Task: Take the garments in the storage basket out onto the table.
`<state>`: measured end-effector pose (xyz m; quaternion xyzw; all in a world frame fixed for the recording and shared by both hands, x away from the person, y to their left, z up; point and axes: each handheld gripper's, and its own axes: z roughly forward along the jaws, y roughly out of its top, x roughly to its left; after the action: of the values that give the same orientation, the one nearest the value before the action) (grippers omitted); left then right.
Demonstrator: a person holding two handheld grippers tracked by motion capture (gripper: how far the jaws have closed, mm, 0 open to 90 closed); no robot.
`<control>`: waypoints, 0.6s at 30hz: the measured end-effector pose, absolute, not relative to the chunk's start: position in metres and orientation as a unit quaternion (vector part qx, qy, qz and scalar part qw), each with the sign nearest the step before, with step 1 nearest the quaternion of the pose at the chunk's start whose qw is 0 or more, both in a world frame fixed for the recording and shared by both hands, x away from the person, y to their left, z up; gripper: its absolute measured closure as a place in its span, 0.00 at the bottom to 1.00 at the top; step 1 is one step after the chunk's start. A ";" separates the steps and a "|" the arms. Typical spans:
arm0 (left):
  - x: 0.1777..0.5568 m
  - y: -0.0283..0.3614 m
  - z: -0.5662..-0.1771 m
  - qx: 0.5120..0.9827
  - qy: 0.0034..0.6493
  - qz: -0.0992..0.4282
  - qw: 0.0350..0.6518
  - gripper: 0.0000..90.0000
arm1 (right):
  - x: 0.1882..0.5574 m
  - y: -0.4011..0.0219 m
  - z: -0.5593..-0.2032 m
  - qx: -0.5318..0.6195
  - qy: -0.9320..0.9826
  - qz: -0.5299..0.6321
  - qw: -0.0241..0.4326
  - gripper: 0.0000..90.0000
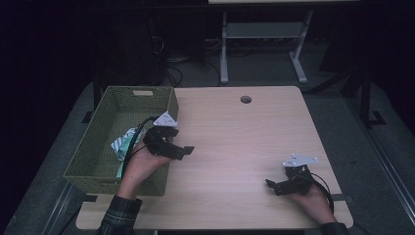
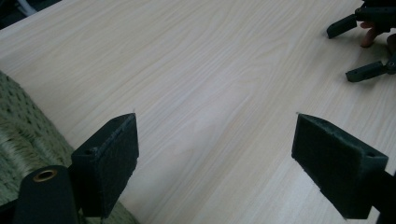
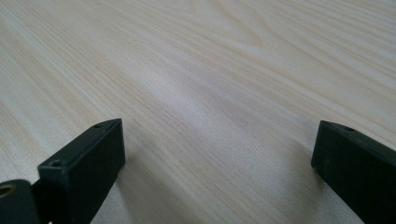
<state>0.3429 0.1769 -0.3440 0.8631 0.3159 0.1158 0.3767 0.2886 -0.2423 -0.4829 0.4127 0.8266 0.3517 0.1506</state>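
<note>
A green woven basket (image 1: 103, 128) stands on the left side of the light wooden table (image 1: 235, 137), with a white and teal packet (image 1: 123, 143) lying inside it. My left gripper (image 1: 180, 145) hovers over the basket's right rim, jaws wide apart and empty, pointing right across the tabletop. In the left gripper view the gripper (image 2: 215, 154) frames bare wood, with the basket's edge (image 2: 18, 135) at the lower left. My right gripper (image 1: 271, 186) rests near the front right of the table, open and empty. The right gripper view shows the gripper (image 3: 219, 158) over bare wood grain.
A round cable hole (image 1: 245, 99) sits near the table's far edge. Beyond the table stands a white metal frame (image 1: 264, 44) on a dark floor with cables. The right gripper's jaws (image 2: 362, 46) and a hand appear at the upper right of the left gripper view.
</note>
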 end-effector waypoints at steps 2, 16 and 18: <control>0.343 0.180 -0.343 0.862 0.318 0.117 0.377 0.16 | 0.289 -0.242 -0.483 0.413 0.827 0.352 0.151 0.03; 0.343 0.201 -0.336 0.849 0.335 0.132 0.386 0.16 | 0.289 -0.242 -0.483 0.413 0.826 0.352 0.150 0.03; 0.343 0.204 -0.335 0.849 0.336 0.135 0.386 0.16 | 0.289 -0.242 -0.483 0.412 0.826 0.352 0.151 0.03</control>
<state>0.3433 0.2045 -0.3348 0.8486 0.3361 0.1349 0.3856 0.2886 -0.2423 -0.4830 0.4124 0.8265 0.3523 0.1507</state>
